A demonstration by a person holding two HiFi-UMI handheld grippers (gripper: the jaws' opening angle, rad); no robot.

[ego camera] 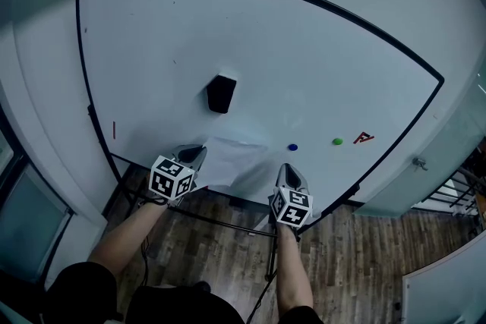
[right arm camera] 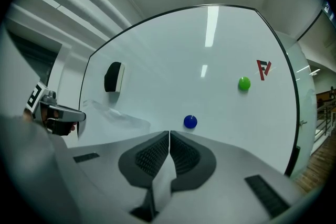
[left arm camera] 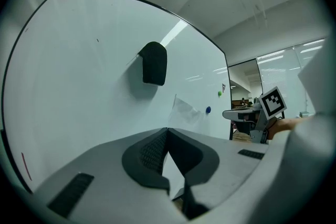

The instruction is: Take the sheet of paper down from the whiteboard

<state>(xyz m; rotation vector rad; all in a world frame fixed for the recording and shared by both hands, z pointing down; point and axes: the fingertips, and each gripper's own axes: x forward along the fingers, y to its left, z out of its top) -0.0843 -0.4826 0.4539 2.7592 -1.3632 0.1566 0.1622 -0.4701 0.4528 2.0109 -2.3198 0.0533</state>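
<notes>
White paper [ego camera: 231,161] is pinched at both sides: left gripper [ego camera: 194,154] and right gripper [ego camera: 290,172] each clamp tight on it. Beyond, it sags low against the whiteboard [ego camera: 152,49], a blue magnet [ego camera: 293,147] just beside. The lifting-off step seems in hand; next, pull evenly away.

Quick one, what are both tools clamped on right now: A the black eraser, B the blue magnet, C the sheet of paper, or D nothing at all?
C: the left tool and the right tool each have the white sheet of paper pinched between closed jaws.
</notes>
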